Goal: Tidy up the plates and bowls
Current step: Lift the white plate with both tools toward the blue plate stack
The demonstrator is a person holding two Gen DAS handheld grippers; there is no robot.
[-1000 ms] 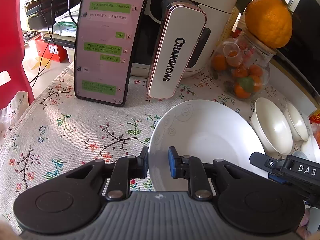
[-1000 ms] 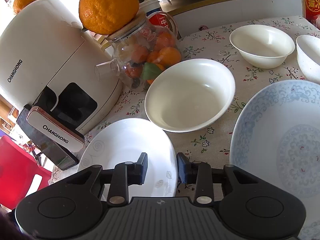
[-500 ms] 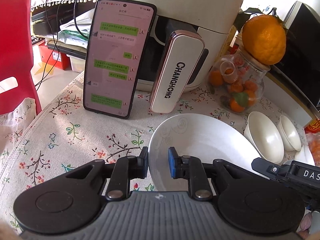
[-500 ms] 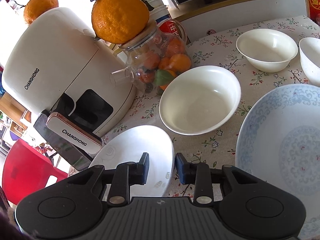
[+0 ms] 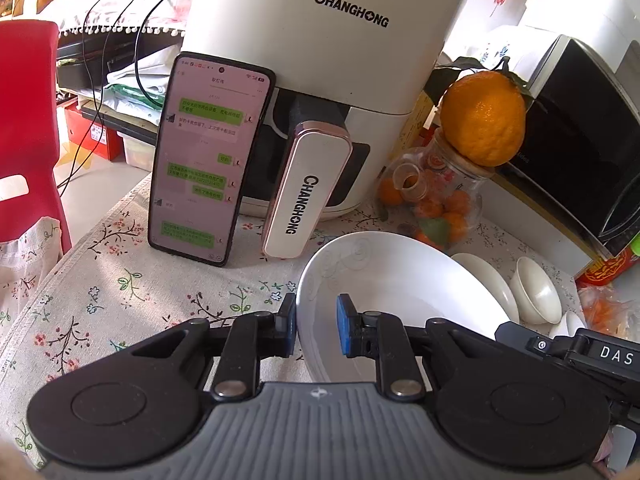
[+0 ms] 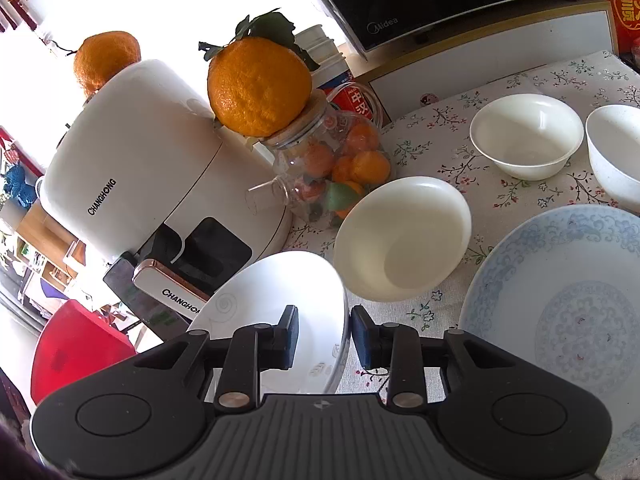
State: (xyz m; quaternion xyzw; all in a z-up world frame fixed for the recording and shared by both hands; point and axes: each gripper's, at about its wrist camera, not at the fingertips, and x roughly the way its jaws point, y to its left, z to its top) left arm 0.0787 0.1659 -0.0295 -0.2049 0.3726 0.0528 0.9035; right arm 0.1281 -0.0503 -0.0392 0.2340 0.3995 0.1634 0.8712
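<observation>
A white plate (image 5: 400, 280) with a faint swirl pattern hangs between both grippers, tilted above the floral tablecloth (image 5: 120, 280). My left gripper (image 5: 317, 328) is shut on the plate's left rim. My right gripper (image 6: 325, 334) is shut on the opposite rim of the same plate (image 6: 272, 292). Part of the right gripper's body (image 5: 580, 352) shows at the lower right of the left wrist view. A cream bowl (image 6: 404, 236) sits just beyond the plate, with two smaller white bowls (image 6: 526, 136) (image 6: 616, 148) further back. A large blue-patterned plate (image 6: 560, 300) lies to the right.
A white air fryer (image 5: 320, 80) stands at the back with a phone (image 5: 204, 160) leaning on it. A glass jar of small oranges (image 6: 332, 168) with a big orange (image 6: 260, 84) on top is beside it. A microwave (image 5: 580, 140) is at the right, a red chair (image 5: 28, 120) at the left.
Both grippers have risen with the white plate held between them, and both views have tipped upward. The bowls and blue-patterned plate have stayed where they were.
</observation>
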